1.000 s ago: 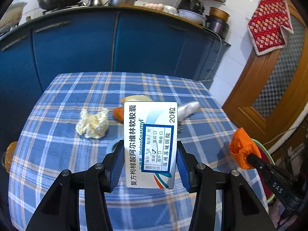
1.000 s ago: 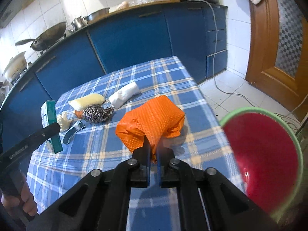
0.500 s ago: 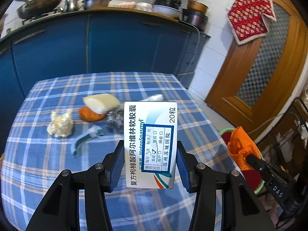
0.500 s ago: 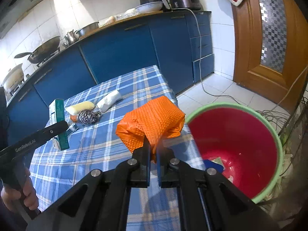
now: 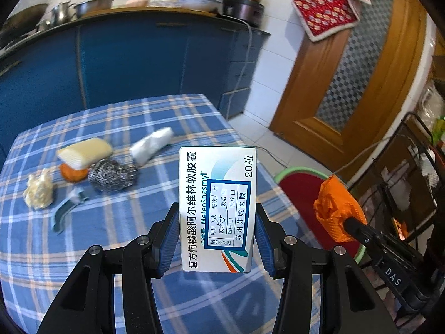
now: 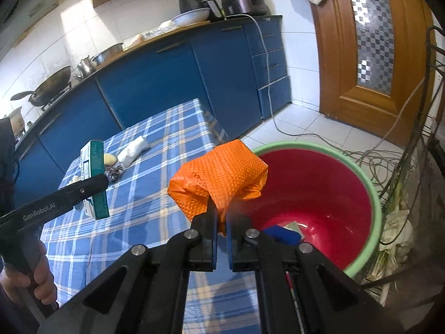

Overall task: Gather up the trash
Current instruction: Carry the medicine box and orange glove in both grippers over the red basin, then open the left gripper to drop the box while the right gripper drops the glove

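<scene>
I have trash in both my tools, and I think I am partway through the job. My left gripper [image 5: 217,239] is clamped on a white medicine box [image 5: 218,208], with its blue pads pressing on the two long sides. My right gripper [image 6: 221,222] is squeezed tight on a crumpled orange bag [image 6: 219,171].

The red bucket [image 6: 372,194] with the green rim sits on the floor beside the table [image 6: 155,222]. The orange bag hangs over the near edge of the bucket, so I think it is nearly ready to drop. The medicine box is farther from the bucket, above the table. Some things already lie at the bottom of the bucket, something blue [image 6: 281,235] and a bit of paper.

More is left on the table, well away from the bucket: a steel scrubber [image 5: 112,174], a yellow sponge [image 5: 84,151], a white wrapped roll [image 5: 151,144], a cream paper ball [image 5: 39,190] and a small green tool [image 5: 66,208]. I cannot tell which of these are trash.

The box looks clean and flat, with blue and green print. The bag looks bumpy, thin and soft.
</scene>
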A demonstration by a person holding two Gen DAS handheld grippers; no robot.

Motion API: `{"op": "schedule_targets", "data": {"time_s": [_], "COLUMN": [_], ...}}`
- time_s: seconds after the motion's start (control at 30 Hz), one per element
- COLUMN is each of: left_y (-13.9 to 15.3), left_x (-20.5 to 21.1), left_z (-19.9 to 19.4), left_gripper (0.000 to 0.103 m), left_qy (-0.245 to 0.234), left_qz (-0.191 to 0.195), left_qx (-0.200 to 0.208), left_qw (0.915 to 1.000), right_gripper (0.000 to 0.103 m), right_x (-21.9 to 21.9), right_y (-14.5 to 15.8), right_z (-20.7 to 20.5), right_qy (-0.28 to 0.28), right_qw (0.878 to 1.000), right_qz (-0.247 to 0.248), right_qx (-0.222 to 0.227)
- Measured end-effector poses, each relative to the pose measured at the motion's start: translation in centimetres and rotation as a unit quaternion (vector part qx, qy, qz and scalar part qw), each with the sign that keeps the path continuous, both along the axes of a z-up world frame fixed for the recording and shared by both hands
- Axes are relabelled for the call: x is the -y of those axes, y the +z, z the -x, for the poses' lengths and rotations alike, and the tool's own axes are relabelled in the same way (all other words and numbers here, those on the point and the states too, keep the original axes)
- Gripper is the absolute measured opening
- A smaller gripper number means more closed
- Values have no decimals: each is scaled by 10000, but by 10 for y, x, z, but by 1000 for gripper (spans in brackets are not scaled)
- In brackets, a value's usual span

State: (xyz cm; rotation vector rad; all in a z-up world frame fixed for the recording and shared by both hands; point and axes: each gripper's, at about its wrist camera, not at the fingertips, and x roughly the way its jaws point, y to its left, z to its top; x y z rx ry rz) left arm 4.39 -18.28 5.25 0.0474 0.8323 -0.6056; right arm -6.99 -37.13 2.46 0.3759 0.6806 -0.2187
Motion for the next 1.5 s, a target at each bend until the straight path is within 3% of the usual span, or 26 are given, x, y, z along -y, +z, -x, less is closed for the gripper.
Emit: {"op": "schedule_targets", "data": {"time_s": [0.9,1.27,1.4,1.5], "left_y": [-31,-44,-49,-49], "left_x": [124,156,161,161], "left_z": [19,15,13,13], "left_gripper": [52,52,61,61], "left_qy": [-1336,-1575,-1599,-1587], "left_qz": [-374,-415,-426,-454], "left_qx": [-208,-324,-399,-388], "left_qw": [9901,9861,9854,9855], "right_gripper": [7,7,7,7], "right_x": [67,81,84,85], "right_y": [-34,-44,-46,-47], "right_z": [29,32,33,33], "right_qy": [-723,-861,-886,-896], "right_qw": [9956,9937,9933,9930], "right_qz": [-418,-503,-526,-539], "right_qx": [-415,-505,-532,-543]}}
